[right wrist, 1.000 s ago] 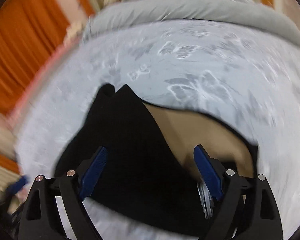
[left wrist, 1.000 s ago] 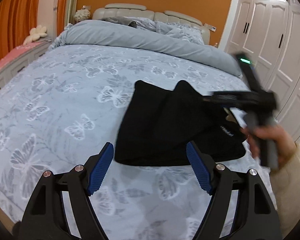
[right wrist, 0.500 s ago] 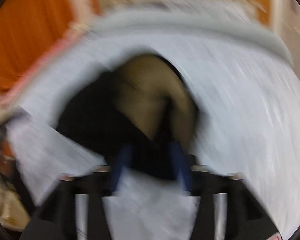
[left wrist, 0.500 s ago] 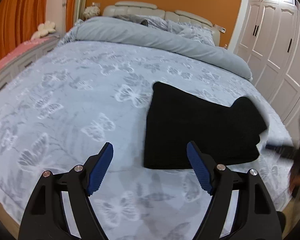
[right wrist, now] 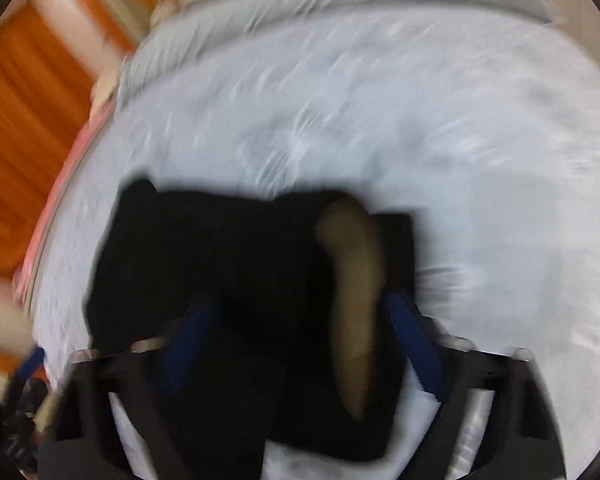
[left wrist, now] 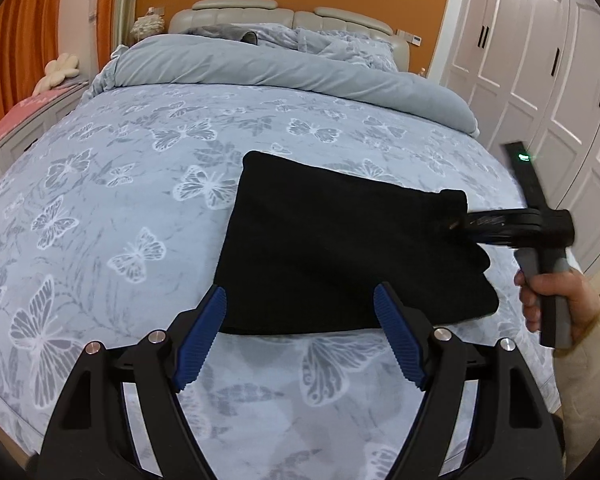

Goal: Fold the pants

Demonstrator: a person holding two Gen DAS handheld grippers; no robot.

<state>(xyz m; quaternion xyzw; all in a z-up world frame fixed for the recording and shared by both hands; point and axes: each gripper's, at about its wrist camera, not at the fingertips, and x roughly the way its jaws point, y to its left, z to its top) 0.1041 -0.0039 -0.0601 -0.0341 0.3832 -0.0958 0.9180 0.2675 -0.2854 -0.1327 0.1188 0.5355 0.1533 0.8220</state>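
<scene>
The black pants lie folded into a rough rectangle on the butterfly-print bed. My left gripper hovers open just above their near edge, with nothing between its blue pads. In the left wrist view my right gripper reaches in from the right, its tip at the pants' raised right corner. The right wrist view is blurred. It shows the pants and a strip of tan lining between the right gripper's pads, which still stand wide while the jaws are closing.
A rolled grey duvet and pillows lie at the head of the bed. White wardrobe doors line the right side. Orange curtains and a pink ledge stand on the left. A person's hand holds the right gripper's handle beyond the bed's right edge.
The right gripper drew away to the right, then came back to the pants' right corner. The pants now lie as a flatter rectangle. The left gripper has barely shifted.
</scene>
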